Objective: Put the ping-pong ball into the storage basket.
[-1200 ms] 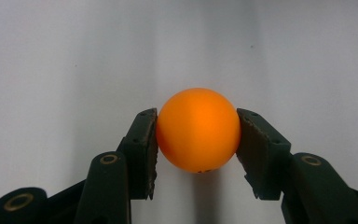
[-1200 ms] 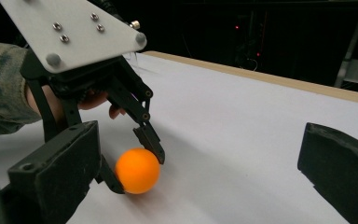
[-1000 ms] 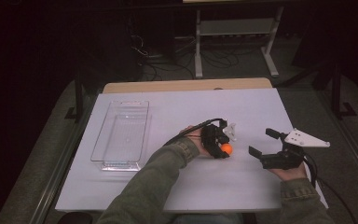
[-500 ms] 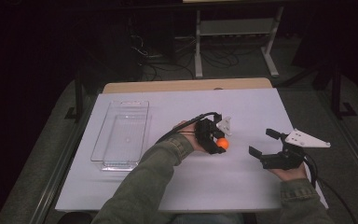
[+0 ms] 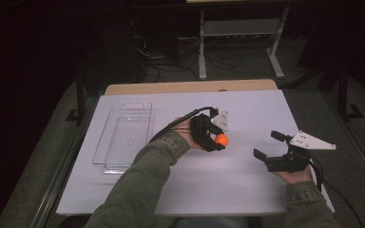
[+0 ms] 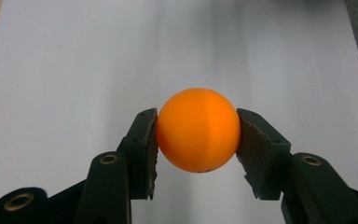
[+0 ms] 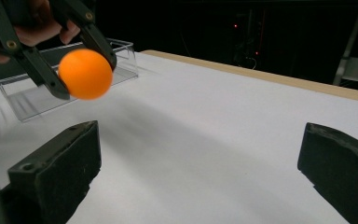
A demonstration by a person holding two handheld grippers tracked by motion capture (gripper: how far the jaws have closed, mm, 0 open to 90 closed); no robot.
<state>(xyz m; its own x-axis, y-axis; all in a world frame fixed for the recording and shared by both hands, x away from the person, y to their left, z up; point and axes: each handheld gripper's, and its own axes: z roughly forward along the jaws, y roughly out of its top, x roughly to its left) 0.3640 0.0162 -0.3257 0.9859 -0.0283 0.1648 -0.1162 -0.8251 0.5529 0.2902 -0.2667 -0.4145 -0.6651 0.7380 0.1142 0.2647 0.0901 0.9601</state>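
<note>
A white table is set in a dark room. An orange ball is clamped between the left gripper's jaws, above the table. The right gripper is held spread wide, to the ball's right.

- Left gripper: black jaws, ribbed pads, brass-ringed screw holes.
- Right gripper: black; grey three-cornered plate on top, black cable.
- Sleeves: olive-green, ribbed cuffs.

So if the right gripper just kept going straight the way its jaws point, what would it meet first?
Probably nothing soon: past the open right gripper lies bare white table to its far edge. The orange ball in the left gripper sits off to one side; depth is unclear.
</note>
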